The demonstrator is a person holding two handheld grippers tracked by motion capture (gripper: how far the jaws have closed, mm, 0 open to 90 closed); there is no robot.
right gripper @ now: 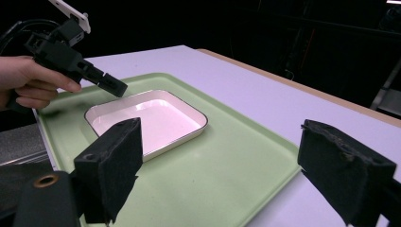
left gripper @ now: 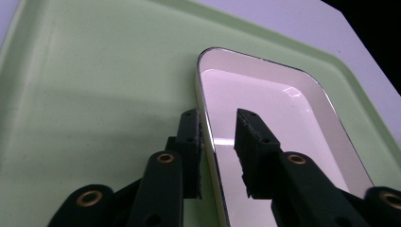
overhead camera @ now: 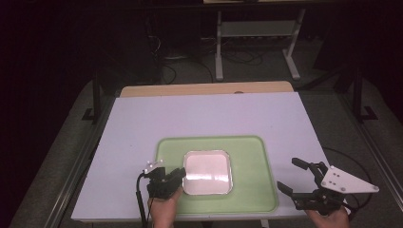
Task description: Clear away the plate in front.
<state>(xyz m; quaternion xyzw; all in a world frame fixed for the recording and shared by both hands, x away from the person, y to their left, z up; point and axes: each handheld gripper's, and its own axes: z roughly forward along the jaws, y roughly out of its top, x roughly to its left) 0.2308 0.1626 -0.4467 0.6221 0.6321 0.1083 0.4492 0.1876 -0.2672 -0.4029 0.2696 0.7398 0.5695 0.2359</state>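
Note:
A shallow white square dish (overhead camera: 207, 171) (left gripper: 265, 94) (right gripper: 151, 118) with a dark metal rim sits in the middle of a pale green tray (overhead camera: 252, 161) (left gripper: 94, 71) (right gripper: 227, 170). My left gripper (overhead camera: 178, 173) (left gripper: 218, 116) (right gripper: 116, 87) straddles the dish's near left rim. One jaw is outside against the rim, the other inside with a gap, so it is open. My right gripper (overhead camera: 289, 175) (right gripper: 222, 137) stands wide open and empty on the table just right of the tray's front corner.
The tray lies on a white sheet (overhead camera: 204, 114) over a wooden table whose bare edge (overhead camera: 204, 89) shows at the far side. A metal rack (overhead camera: 256, 28) and cables stand on the dark floor beyond. Both hands enter at the front edge.

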